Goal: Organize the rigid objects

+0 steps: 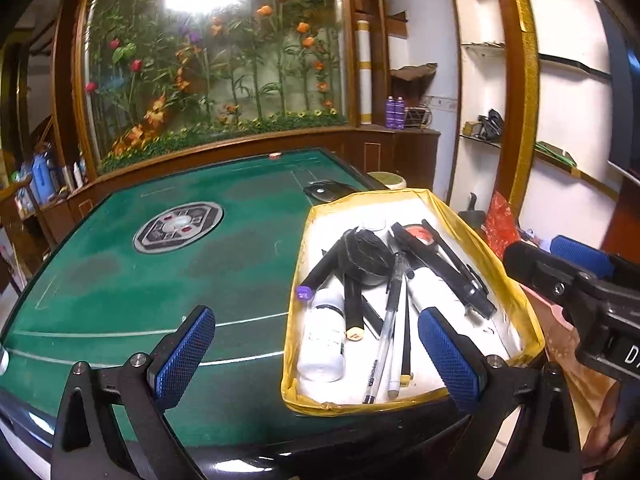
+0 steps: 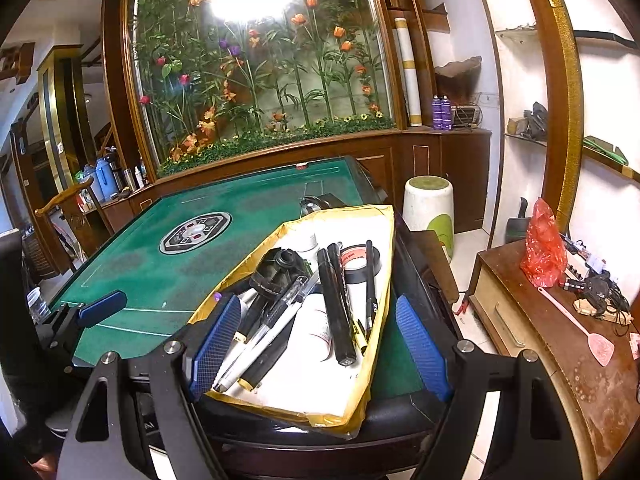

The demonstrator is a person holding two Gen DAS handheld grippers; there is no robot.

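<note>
Pens point(image 1: 386, 328), markers and tape already lie heaped in the yellow-rimmed tray point(image 1: 532, 344) ahead of both spread, empty claws point(image 1: 316, 354) point(image 2: 320, 344), so sorting seems nearly finished.

A green felt table point(image 1: 120, 280), crossed by thin white lines, carried a grey, black and white octagonal panel point(image 1: 179, 229) dotted with red. The shallow box point(image 1: 528, 320) was white inside with yellow taped edges. In it lay a white bottle point(image 1: 325, 336), a clear pen point(image 1: 384, 320) with black print, black markers point(image 2: 335, 308), one marker with a purple cap point(image 1: 304, 293), and a black tape roll point(image 2: 360, 264) whose core looked red and white, though it was partly hidden. The fingers point(image 1: 186, 352) of the left gripper wore blue pads with a fine mesh pattern on black frames. A red plastic bag point(image 2: 544, 244) sat on a brown cabinet point(image 2: 560, 360) beside a pink swatter point(image 2: 600, 346).
</note>
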